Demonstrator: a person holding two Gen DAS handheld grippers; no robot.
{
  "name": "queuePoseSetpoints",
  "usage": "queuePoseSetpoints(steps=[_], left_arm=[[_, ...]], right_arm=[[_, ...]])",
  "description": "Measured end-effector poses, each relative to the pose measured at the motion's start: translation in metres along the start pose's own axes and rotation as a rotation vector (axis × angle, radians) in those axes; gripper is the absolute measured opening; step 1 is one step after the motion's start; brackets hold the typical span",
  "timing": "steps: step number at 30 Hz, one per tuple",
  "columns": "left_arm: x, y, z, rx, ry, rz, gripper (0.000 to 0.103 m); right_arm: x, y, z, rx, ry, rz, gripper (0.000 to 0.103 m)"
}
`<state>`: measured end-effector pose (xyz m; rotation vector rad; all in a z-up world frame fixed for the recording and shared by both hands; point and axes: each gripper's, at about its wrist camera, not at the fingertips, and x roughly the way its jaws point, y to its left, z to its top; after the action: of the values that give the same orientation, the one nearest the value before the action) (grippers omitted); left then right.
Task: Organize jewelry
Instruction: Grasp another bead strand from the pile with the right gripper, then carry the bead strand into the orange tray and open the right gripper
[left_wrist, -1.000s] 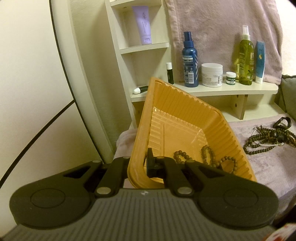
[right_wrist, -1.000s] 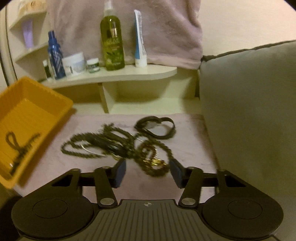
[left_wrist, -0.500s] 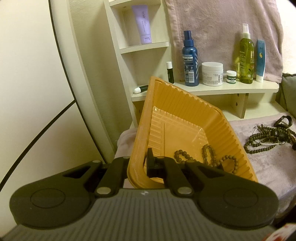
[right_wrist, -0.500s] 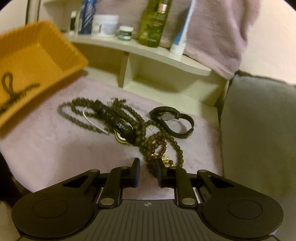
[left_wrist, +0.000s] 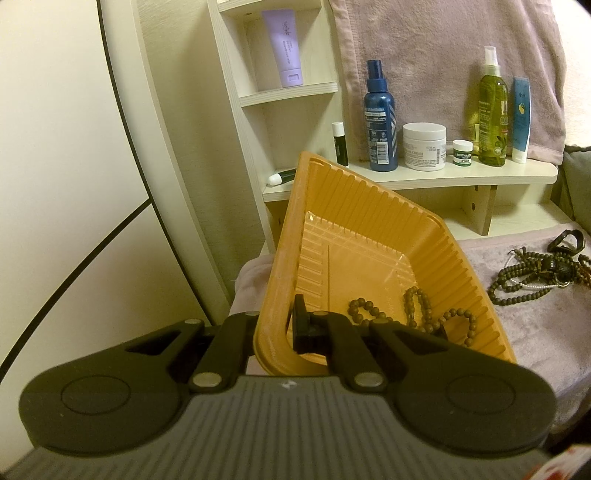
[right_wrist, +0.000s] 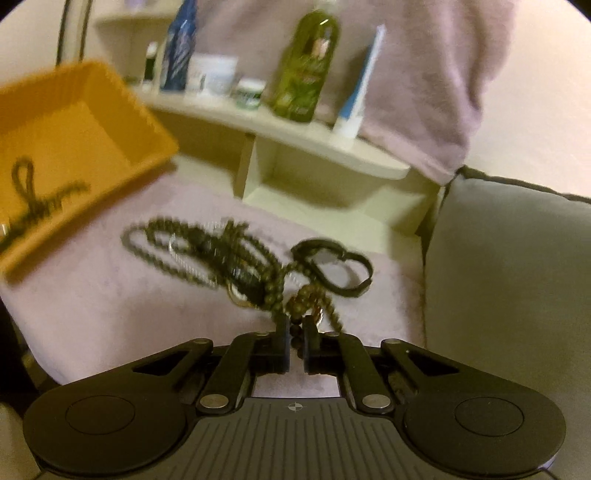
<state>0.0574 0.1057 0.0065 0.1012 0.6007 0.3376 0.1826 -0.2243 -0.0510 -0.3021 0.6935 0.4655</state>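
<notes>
Left gripper (left_wrist: 275, 334): jaws pressed together on the near wall of the orange tray (left_wrist: 373, 229), one finger outside the rim, one inside.
Orange tray: ribbed plastic, tilted, its far rim raised toward the shelf; its near corner overhangs the left end of the cloth.
Tray contents: a brown bead bracelet (left_wrist: 410, 314) lies looped on the floor near the lower right wall.
Right gripper (right_wrist: 295, 341): jaws nearly together, pinching a strand of brown beads at the near end of the jewelry pile (right_wrist: 236, 258); the frame is motion-blurred, so the exact strand cannot be told.
Jewelry pile: tangled dark bead strings with a thin white bead strand, lying on the mauve cloth (right_wrist: 110, 295) to the right of the tray, apart from it.
Black band (right_wrist: 334, 266): an open loop, possibly a watch strap, touching the pile's far right edge.
Grey cushion (right_wrist: 509, 280): at the cloth's right edge.
Shelf (left_wrist: 461, 177): behind the tray; holds a blue spray bottle (left_wrist: 380, 118), white cream jar (left_wrist: 424, 146), green spray bottle (left_wrist: 492, 107) and blue tube (left_wrist: 521, 118).
</notes>
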Motion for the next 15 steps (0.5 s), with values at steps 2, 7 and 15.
queuePoseSetpoints(steps=[2, 7, 15], left_arm=[[0.0, 0.0, 0.0, 0.0, 0.0, 0.0, 0.004], [0.0, 0.0, 0.0, -0.003, 0.001, -0.001, 0.004], [0.001, 0.002, -0.001, -0.007, 0.001, -0.005, 0.004]], right_arm=[[-0.01, -0.007, 0.007, 0.047, -0.024, 0.005, 0.006], [-0.029, -0.023, 0.029, 0.183, -0.07, 0.071, 0.006], [-0.045, -0.017, 0.066, 0.223, -0.138, 0.189, 0.006]])
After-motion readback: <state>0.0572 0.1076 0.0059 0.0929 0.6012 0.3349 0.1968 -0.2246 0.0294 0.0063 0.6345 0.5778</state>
